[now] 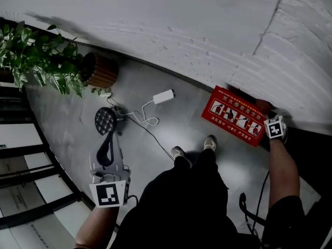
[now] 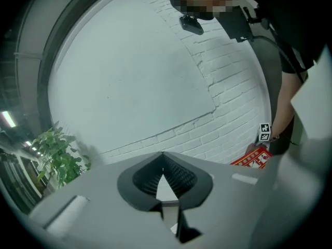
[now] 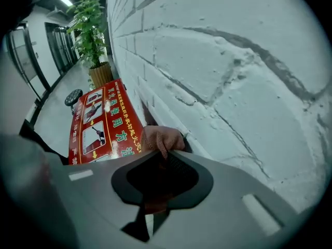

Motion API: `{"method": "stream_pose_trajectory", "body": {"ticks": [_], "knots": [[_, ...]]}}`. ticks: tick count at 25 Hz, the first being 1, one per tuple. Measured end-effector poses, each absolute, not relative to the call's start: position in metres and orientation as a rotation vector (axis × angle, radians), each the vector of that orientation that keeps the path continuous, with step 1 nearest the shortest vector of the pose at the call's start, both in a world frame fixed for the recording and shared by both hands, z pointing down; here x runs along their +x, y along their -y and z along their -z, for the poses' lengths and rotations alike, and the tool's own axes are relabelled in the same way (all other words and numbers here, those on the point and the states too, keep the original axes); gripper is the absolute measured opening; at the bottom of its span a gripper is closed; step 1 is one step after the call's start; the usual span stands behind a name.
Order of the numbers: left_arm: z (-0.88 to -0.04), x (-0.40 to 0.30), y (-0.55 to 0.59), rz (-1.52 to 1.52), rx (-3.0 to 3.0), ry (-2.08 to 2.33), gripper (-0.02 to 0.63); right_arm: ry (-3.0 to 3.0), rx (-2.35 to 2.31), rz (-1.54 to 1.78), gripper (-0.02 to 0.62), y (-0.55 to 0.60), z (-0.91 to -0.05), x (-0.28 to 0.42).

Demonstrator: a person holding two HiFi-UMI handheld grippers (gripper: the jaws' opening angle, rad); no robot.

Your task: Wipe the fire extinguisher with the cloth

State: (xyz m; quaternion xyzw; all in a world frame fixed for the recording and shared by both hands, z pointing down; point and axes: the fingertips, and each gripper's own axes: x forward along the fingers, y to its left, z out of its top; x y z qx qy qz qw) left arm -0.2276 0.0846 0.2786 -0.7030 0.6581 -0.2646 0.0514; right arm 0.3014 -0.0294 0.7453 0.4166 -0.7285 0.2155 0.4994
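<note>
A red panel [image 1: 236, 115] with white pictograms and print stands on the floor against the white brick wall; the right gripper view shows the panel [image 3: 104, 123] close up. No extinguisher body shows. My right gripper [image 3: 165, 157] points steeply down beside the wall, shut on a pinkish-brown cloth [image 3: 161, 139] that bulges out past its tips at the panel's upper edge. Its marker cube [image 1: 275, 127] sits at the panel's right end. My left gripper [image 1: 108, 139] hangs low at the left, far from the panel, its tips [image 2: 162, 157] meeting with nothing between them.
A potted plant [image 1: 41, 61] in a wicker pot [image 1: 101, 70] stands at the left by the wall. A black round stool [image 1: 105, 120], a white power adapter [image 1: 163, 96] and its cable lie on the grey floor. The person's shoes [image 1: 178, 152] are mid-frame.
</note>
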Motion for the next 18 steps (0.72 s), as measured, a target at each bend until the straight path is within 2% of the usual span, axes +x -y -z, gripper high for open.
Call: {"method": "stream_pose_trajectory", "body": {"ticks": [7,18], "knots": [[-0.279,-0.221,-0.078,0.729,-2.172,-2.002,0.000,1.812,0.838,-0.538,0.046,-0.037,-0.752,0.265],[-0.282,-0.194,-0.049,0.625,-2.309,-1.873,0.000,1.817,0.555,-0.748,0.046,-0.183,-0.775,0.180]]}}
